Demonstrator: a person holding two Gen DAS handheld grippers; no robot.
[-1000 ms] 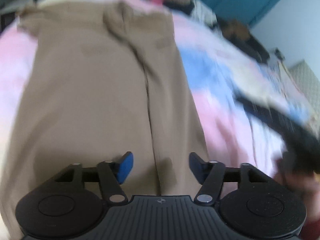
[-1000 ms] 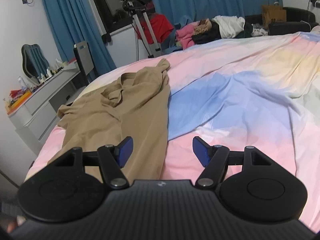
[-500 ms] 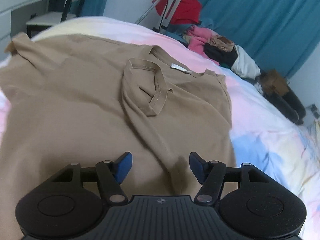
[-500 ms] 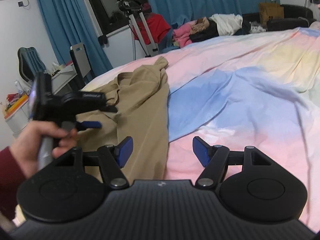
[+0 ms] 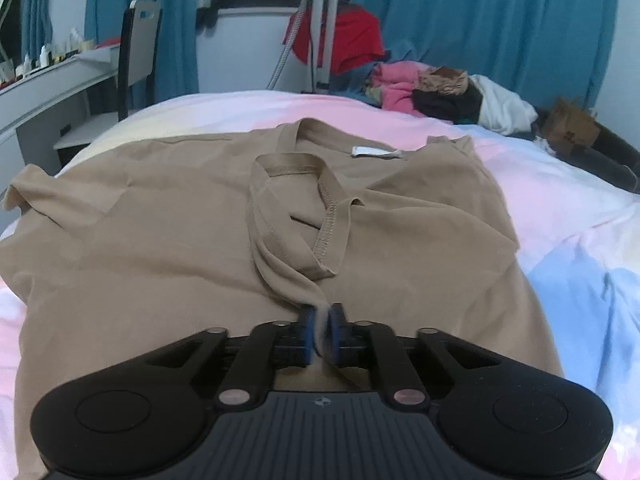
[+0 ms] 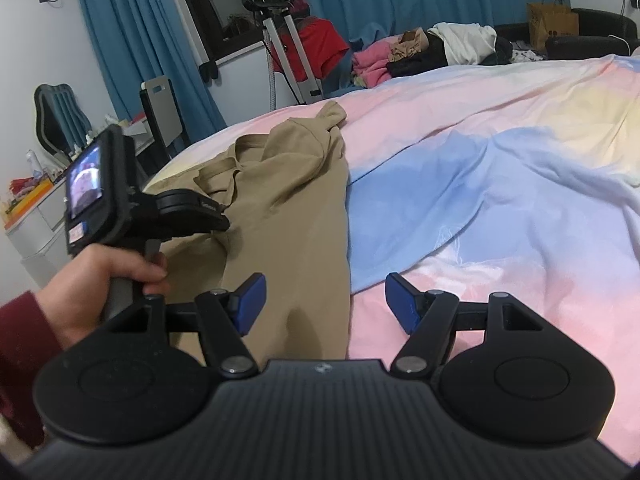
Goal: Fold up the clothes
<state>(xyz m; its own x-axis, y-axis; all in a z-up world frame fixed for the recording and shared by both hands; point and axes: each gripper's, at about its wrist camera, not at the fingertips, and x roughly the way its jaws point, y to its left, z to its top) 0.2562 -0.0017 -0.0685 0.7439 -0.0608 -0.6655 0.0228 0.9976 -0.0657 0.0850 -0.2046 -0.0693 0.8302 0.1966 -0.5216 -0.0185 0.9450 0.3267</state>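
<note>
A tan T-shirt (image 5: 160, 240) lies spread on the bed, collar toward the far side, with a raised crease running from the neckline toward me. My left gripper (image 5: 322, 332) is closing on the near end of that crease, and the cloth sits pinched between its blue pads. In the right wrist view the same shirt (image 6: 288, 200) lies left of centre, and a hand (image 6: 112, 276) in a dark red sleeve holds the left gripper (image 6: 222, 224) down on it. My right gripper (image 6: 322, 304) hovers open over the shirt's right edge, nothing between its fingers.
The pastel pink and blue bedsheet (image 6: 480, 200) stretches away to the right. A heap of clothes (image 5: 440, 88) sits at the bed's far edge. A chair (image 5: 140, 40) and a white desk (image 5: 40, 76) stand at the left, with blue curtains behind.
My left gripper swept up the shirt toward the collar, settled over the crease and its jaws came together on the cloth. The right gripper dropped slightly and stayed open.
</note>
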